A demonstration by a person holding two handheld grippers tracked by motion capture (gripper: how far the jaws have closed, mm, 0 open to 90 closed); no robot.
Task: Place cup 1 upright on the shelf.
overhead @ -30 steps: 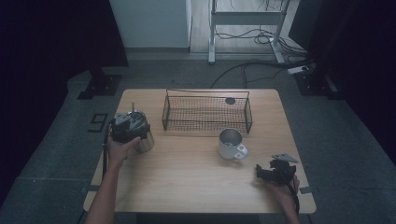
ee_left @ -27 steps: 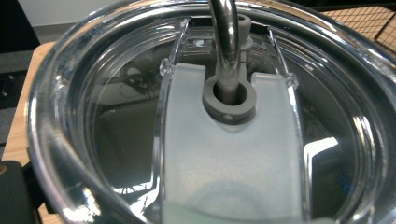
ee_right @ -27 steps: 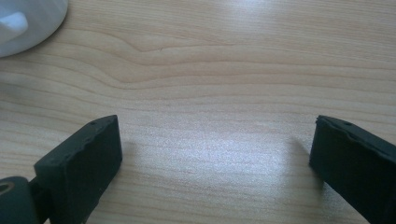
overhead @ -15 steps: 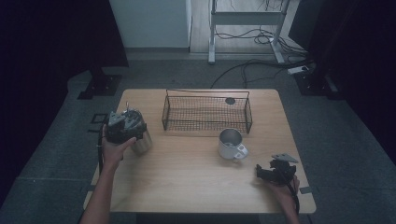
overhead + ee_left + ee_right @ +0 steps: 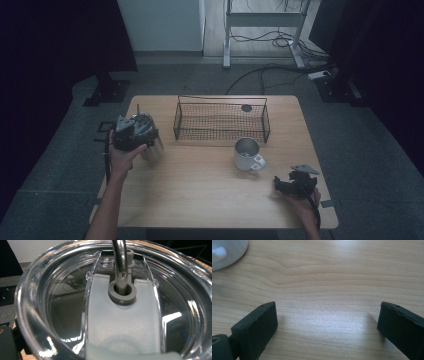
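Two grippers: both over the table (image 5: 200, 200).
Basket (image 5: 221, 120): wire, at the table's far side.
Tumbler (image 5: 152, 147): clear lid (image 5: 105, 302) with a straw (image 5: 120, 260), gripped wide by the left gripper (image 5: 131, 131).
Mug (image 5: 247, 154): standing mid-table.
Right gripper (image 5: 325, 322): jaws wide apart, nothing between them, near the right edge.

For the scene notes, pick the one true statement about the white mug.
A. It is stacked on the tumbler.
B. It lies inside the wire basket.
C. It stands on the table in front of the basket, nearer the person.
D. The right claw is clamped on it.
C: the white mug stands upright on the table, outside the wire basket on the person's side, apart from the open right claw.
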